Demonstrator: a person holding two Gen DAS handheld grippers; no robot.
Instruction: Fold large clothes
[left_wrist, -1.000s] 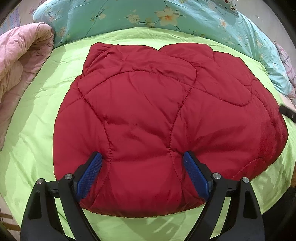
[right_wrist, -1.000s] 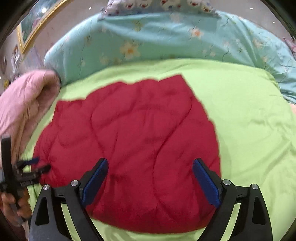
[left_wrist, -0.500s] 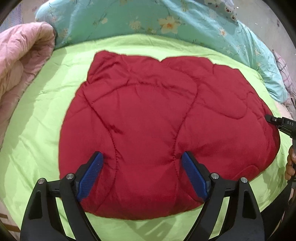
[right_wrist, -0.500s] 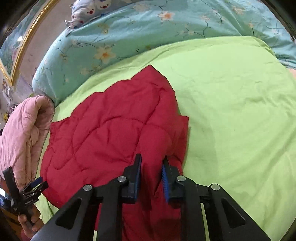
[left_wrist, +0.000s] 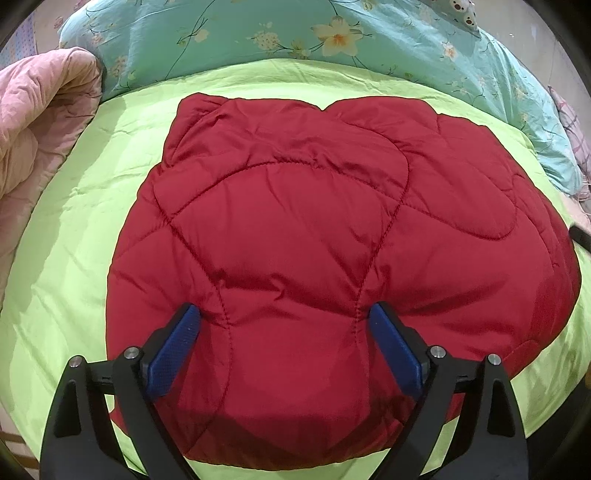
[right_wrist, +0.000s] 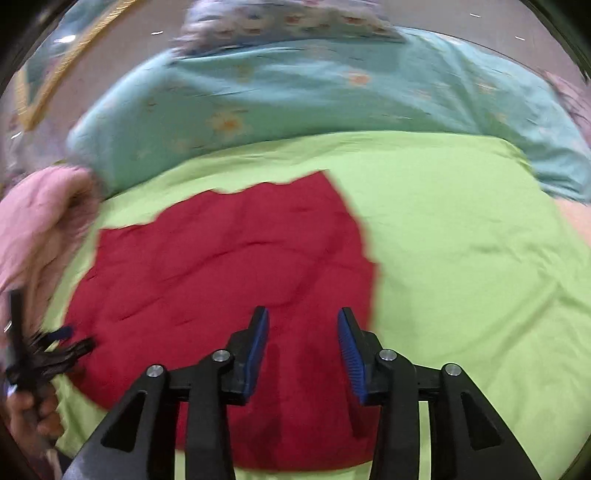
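**Q:** Where does the garment lie, and how do the tongs stand?

**A:** A red quilted jacket (left_wrist: 325, 251) lies folded flat on a green bedsheet (left_wrist: 74, 229), directly ahead of and beneath the left gripper (left_wrist: 284, 343), whose blue pads are spread wide with the padded near hem bulging between them but not pinched. The right gripper (right_wrist: 303, 347) hovers over the jacket's right-hand near corner, jaws parted to a middling gap, nothing clamped in them; that view is blurred by motion.

**Q:** Which way does the jacket run?

**A:** From the left tongs, its broad body stretches away toward the floral turquoise bedding (left_wrist: 332, 40) at the far side, two rounded lobes at that far edge. It looks slightly wider side to side than it is deep, though the fisheye lens makes that hard to judge. Its right edge sits just past the right tongs' right finger; open sheet lies beyond.

**Q:** Which hand is nearer?

**A:** Both are at the near hem. The left is centred on it; the right sits toward the right-hand corner, so a fold across the width would likely start there. A pink quilt (left_wrist: 40, 122) is bunched well to the left.
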